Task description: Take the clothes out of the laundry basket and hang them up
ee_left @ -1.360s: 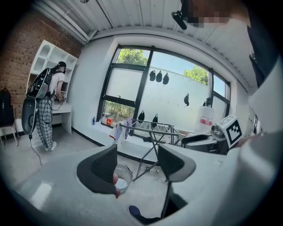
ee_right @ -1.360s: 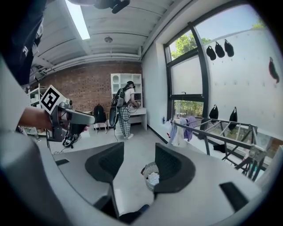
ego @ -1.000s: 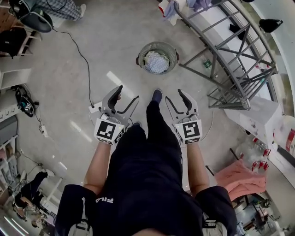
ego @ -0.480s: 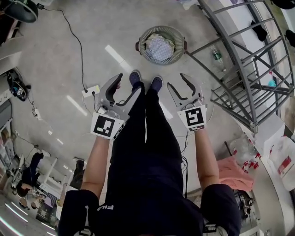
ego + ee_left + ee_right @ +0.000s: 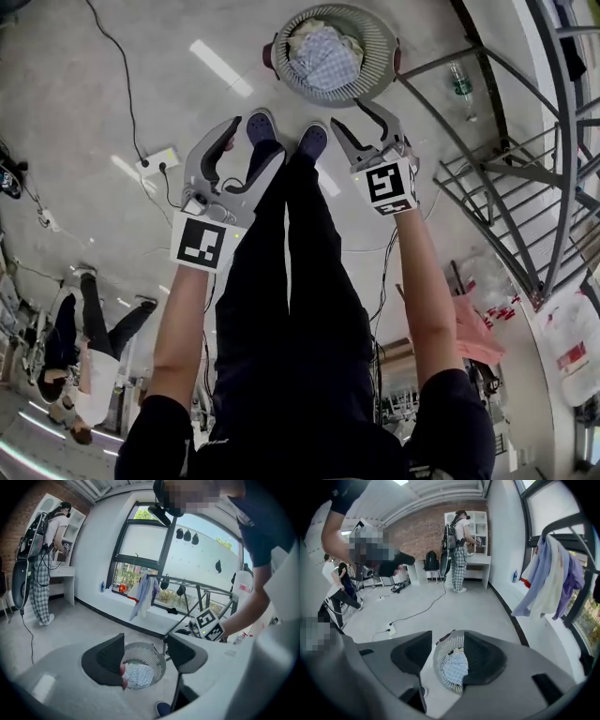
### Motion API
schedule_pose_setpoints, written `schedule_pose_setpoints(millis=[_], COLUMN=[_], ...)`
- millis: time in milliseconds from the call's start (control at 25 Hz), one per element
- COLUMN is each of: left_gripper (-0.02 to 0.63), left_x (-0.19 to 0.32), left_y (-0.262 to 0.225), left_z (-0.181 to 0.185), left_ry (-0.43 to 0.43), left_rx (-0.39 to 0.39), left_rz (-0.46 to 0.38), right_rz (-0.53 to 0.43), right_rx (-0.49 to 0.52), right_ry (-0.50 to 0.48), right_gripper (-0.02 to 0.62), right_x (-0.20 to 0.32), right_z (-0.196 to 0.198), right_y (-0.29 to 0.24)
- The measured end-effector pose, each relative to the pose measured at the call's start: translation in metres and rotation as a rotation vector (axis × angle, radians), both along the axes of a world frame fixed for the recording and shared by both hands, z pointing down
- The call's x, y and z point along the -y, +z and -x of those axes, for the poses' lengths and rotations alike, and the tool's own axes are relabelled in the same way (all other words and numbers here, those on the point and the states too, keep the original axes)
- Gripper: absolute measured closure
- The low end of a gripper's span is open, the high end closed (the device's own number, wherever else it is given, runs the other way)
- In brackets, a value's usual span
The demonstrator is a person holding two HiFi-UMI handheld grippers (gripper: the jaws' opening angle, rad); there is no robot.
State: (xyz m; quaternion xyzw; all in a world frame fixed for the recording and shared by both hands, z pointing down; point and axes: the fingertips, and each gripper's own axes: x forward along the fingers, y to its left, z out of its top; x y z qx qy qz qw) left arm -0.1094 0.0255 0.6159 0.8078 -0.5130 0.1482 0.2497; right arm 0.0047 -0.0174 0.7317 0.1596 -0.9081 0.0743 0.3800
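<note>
Left claw and right claw gape empty, lower now, nearer the laundry basket; hung clothes show only in gripper views.

The laundry basket stands on the floor beyond the person's shoes, with a checked cloth inside. The left hand-held gripper and the right hand-held gripper hang near it, jaws apart and empty.
</note>
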Motion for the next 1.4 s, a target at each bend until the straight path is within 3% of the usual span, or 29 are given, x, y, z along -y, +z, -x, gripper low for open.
schedule_pose_setpoints(millis=[160, 480, 760, 920, 1160, 1400], left_gripper=[0.328, 0.328, 0.328, 0.328, 0.328, 0.328], left_x=[-0.006, -0.008, -0.001, 0.002, 0.000, -0.007], left_y=[0.065, 0.153, 0.207, 0.231, 0.255, 0.264], left_z=[0.011, 0.026, 0.029, 0.028, 0.033, 0.042], left_ry=[-0.031, -0.078, -0.003, 0.047, 0.034, 0.028], left_rx=[-0.017, -0.052, -0.005, 0.012, -0.022, -0.017], left_rz=[0.055, 0.054, 0.055, 0.068, 0.081, 0.085], right_rz=[0.040, 0.129, 0.218, 0.243, 0.288, 0.306], right_rx=[-0.026, -0.091, -0.210, -0.271, -0.471, -0.567], right_ry=[-0.025, -0.128, -0.294, -0.326, -0.362, -0.364], right_gripper=[0.385, 0.385, 0.385, 0.385, 0.411, 0.429], right_x=[0.004, 0.016, 0.004, 0.001, -0.007, -0.012], right_z=[0.012, 0.052, 0.077, 0.086, 0.071, 0.056], right_y=[0.085, 0.218, 0.311, 0.352, 0.420, 0.447])
